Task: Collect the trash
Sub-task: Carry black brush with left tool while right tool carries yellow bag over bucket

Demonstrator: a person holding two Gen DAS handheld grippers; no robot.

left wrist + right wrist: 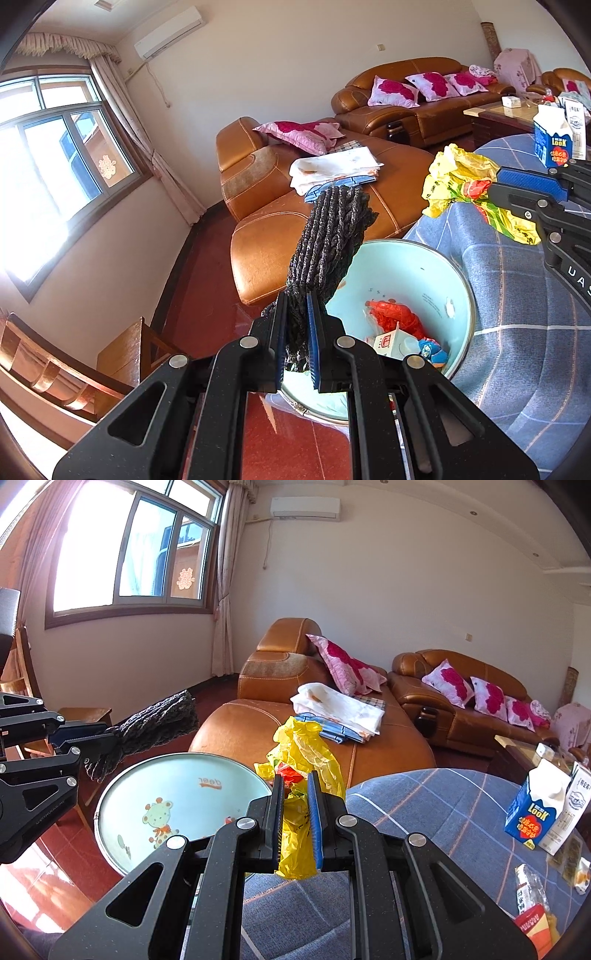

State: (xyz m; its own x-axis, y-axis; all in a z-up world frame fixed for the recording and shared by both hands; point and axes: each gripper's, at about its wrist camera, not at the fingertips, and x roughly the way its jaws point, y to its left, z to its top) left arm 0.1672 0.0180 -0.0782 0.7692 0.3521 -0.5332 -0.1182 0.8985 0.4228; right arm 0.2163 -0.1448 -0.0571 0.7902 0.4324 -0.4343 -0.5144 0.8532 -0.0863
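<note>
Left claw: I have it clamped on a dark knitted cloth, which stands up from between the pads and droops a little at its far end. From the right wrist view the same cloth juts out sideways, above the near rim of the bin.

Right claw: I have it clamped on a crumpled yellow plastic bag, with a scrap of red wrapper caught in its folds. The bag bunches up ahead of the pads and also trails back between them. From the left wrist view the bag hangs over the edge of the blue checked tablecloth, beside the bin.

Bin: pale blue and round, on the floor against the table, between the two claws. It already holds red wrapping, a small carton and other scraps.

Handling, as I judge it: the bag is very light, thin and slippery, so I pinch a gathered bunch, not a single layer, and expect it to cling to the pads on release. The cloth is soft, limp and grippy, with little risk of slipping.

Still on the table: a blue milk carton and some packets, well apart from both claws.
</note>
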